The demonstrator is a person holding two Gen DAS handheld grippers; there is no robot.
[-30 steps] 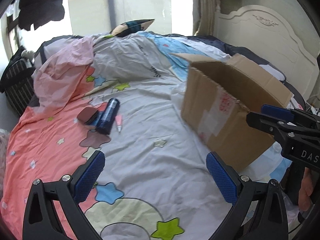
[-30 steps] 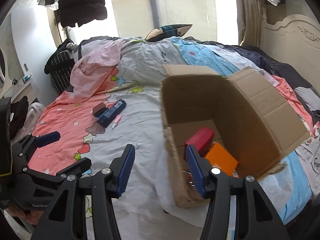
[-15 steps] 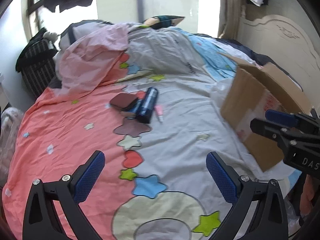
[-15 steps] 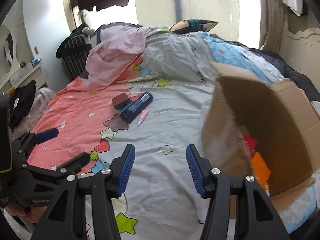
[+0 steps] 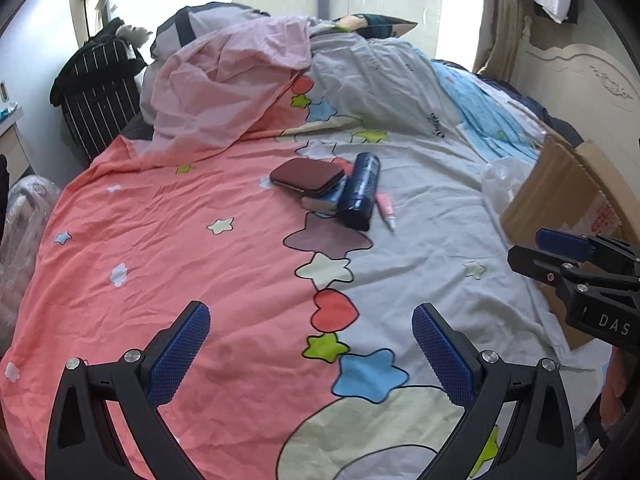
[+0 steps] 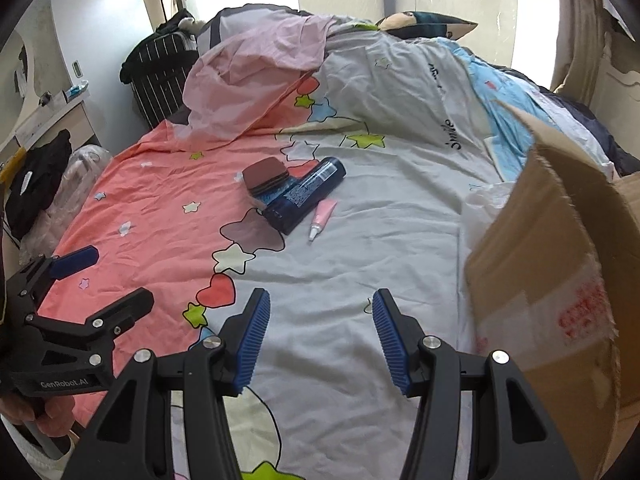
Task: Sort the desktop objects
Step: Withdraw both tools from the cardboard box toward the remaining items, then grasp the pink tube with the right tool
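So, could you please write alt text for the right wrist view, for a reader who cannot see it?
The open, empty right gripper points down at a star-patterned bedspread, where a maroon case, a dark blue bottle and a small pink tube lie clustered. A cardboard box stands at right; the left gripper shows at lower left.

Home bedroom. Bed takes up most of both views: cartoon duvet [image 5: 248, 264] in pink and grey with stars and hearts, crumpled pink sheet [image 5: 232, 80] piled at the far end, pillow [image 6: 428, 26] behind it. Carved cream headboard [image 5: 580, 76] on the right, curtain [image 5: 500, 16] by a bright window. Striped black bag [image 6: 160, 68] and clothes hanging near the window. Lived-in, untidy.
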